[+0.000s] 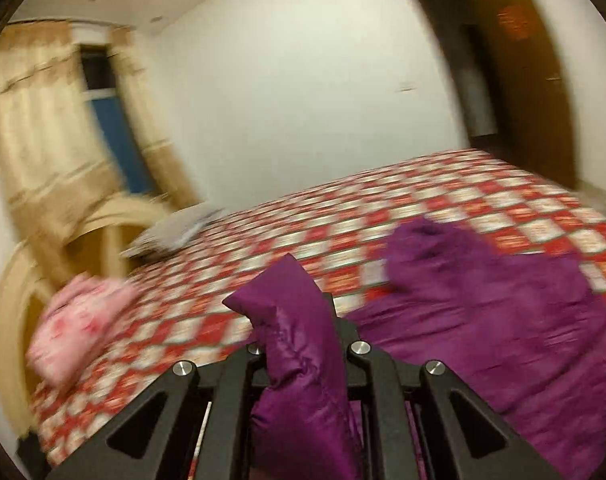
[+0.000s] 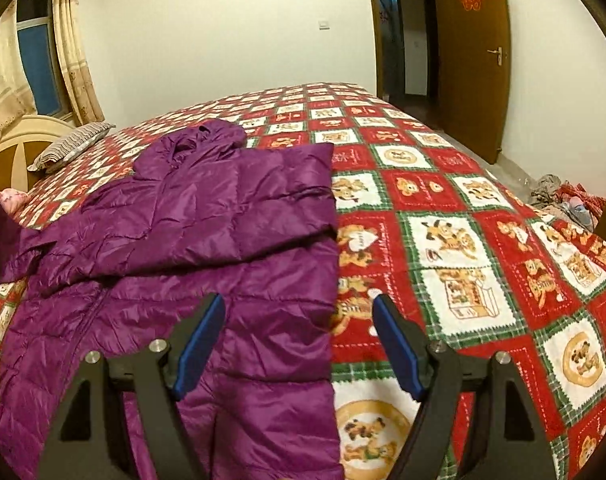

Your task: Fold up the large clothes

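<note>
The purple jacket (image 1: 483, 320) lies spread on the red checked bedspread (image 1: 303, 232) in the blurred left wrist view, and the left gripper (image 1: 299, 344) is clamped on a raised fold of it (a sleeve or an edge, hard to say), with a pink pillow (image 1: 83, 320) and a grey pillow (image 1: 175, 232) toward the headboard. In the right wrist view the jacket (image 2: 191, 240) covers the bed's left half with one sleeve folded across its chest, while the right gripper (image 2: 299, 340) hangs over its right edge with fingers spread wide, empty; a heap of clothes (image 2: 563, 200) lies on the floor beyond the bed, near the wooden door (image 2: 475, 60).
</note>
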A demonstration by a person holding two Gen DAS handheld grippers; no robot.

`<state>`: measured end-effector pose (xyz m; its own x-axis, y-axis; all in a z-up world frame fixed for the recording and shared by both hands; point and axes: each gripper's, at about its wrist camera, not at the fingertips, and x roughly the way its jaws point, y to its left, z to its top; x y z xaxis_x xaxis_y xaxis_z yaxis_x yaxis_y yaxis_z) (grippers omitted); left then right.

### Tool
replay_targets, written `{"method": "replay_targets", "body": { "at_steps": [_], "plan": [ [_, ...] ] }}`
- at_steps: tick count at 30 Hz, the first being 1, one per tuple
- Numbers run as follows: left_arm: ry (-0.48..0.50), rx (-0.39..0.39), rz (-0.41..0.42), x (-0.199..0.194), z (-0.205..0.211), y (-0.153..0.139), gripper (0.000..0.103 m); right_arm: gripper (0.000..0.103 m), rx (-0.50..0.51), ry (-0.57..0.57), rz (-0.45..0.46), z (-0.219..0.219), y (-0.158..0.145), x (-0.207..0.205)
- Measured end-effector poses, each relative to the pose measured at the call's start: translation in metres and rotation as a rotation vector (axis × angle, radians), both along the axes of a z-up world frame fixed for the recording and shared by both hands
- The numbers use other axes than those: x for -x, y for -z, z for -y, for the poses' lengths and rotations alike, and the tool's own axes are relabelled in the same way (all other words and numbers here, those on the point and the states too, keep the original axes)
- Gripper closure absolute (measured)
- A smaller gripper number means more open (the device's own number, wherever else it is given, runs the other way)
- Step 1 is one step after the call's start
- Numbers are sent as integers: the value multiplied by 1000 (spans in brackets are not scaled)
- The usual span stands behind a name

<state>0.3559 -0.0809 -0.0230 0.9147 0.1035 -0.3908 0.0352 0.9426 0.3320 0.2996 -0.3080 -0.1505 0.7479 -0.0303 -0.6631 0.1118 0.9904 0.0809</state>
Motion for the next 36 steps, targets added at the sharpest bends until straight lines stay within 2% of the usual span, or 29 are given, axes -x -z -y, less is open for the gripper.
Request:
{"method": "replay_targets", "body": {
  "at_steps": [2,4,5,6,7,8,10,12,14,16,20,23,25,26,27,28,32,36],
  "plan": [
    [93,-1,-9,5,52,8,93,24,-2,4,-5,5,3,3],
    [155,-21,-41,8,94,16,85,24,-10,18,-16,12,6,4],
    [163,-32,-55,9,109,19,64,24,-12,22,-20,14,8,5],
    [171,-41,-57,12,121,22,33,24,-15,32,-26,18,9,6],
    [181,-50,-31,18,130,23,19,24,-16,39,-30,20,10,7],
    [187,-58,22,28,136,23,11,24,-16,43,-33,22,10,8],
    [211,-63,67,41,140,23,11,24,-14,50,-32,26,9,10],
    [207,-57,72,42,130,23,10,24,-12,49,-29,26,7,10],
    [164,-52,52,35,110,29,10,24,-17,42,-24,23,3,8],
    [95,-59,13,17,85,41,10,24,-38,21,-17,18,-2,4],
    [-109,-88,-106,-17,22,77,10,24,-90,-53,-12,0,-13,-9],
    [-223,-67,-187,-34,-24,103,10,24,-134,-100,-46,-15,-13,-25],
    [-271,-55,-227,-38,-47,119,10,29,-101,-85,-96,-23,-6,-39],
    [-288,-50,-249,-38,-58,127,10,38,-102,-82,-109,-23,-4,-43],
    [-302,-52,-263,-37,-66,133,10,50,-74,-51,-124,-22,-2,-45],
    [-318,-58,-273,-36,-74,139,10,53,-36,5,-126,-16,-2,-44],
    [-345,-60,-290,-36,-97,152,10,53,9,196,-122,21,-7,-37],
    [-364,17,-269,-55,-103,133,10,52,52,224,-67,19,-30,-36]
  ]
}}
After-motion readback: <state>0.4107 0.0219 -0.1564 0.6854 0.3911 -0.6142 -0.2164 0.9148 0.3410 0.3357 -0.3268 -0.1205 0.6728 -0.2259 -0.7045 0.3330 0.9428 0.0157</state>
